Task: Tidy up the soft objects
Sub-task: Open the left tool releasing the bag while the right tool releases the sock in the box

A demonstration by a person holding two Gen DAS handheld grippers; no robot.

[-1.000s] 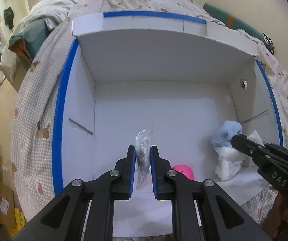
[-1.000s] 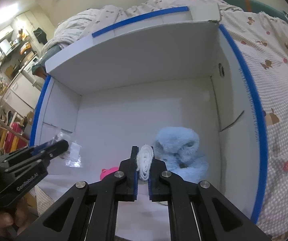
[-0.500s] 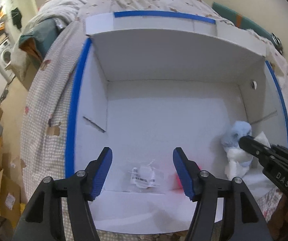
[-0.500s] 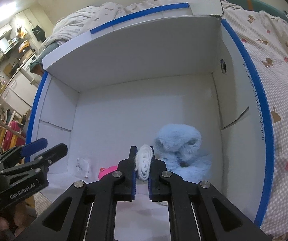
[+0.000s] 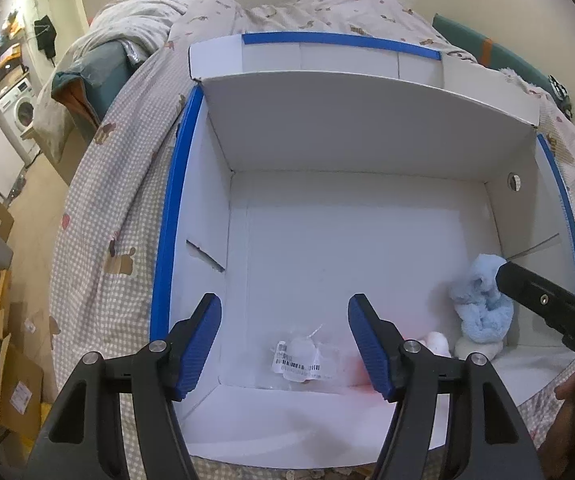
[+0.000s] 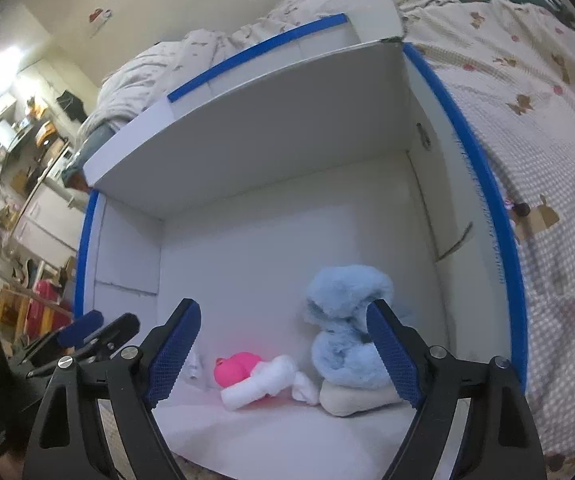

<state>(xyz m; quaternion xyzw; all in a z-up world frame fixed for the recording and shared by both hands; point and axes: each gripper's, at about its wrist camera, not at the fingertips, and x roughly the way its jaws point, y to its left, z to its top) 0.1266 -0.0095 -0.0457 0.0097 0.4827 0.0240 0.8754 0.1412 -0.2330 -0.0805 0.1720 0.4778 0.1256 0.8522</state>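
A white cardboard box (image 5: 367,140) with blue-taped rims stands open on the bed. My left gripper (image 5: 284,320) hangs over its near-left part, jaws opening and nothing between them. Below it a clear plastic packet (image 5: 299,362) with a barcode label lies on the box floor. My right gripper (image 6: 283,320) is over the near-right part, jaws opening wide, also holding nothing. Beneath it a white rolled cloth (image 6: 263,384) lies against a pink toy (image 6: 235,370). A fluffy light-blue item (image 6: 347,328) sits on a beige one (image 6: 351,398) in the right corner.
The box rests on a checked bedspread (image 6: 559,160) with a crumpled duvet (image 5: 287,8) behind it. The far half of the box floor (image 5: 347,240) is bare. Cardboard boxes (image 5: 3,380) and a washing machine (image 5: 23,108) stand on the floor at left.
The left gripper opened and the plastic packet dropped to the box floor. The right gripper then opened, and the white roll now lies beside the pink toy.
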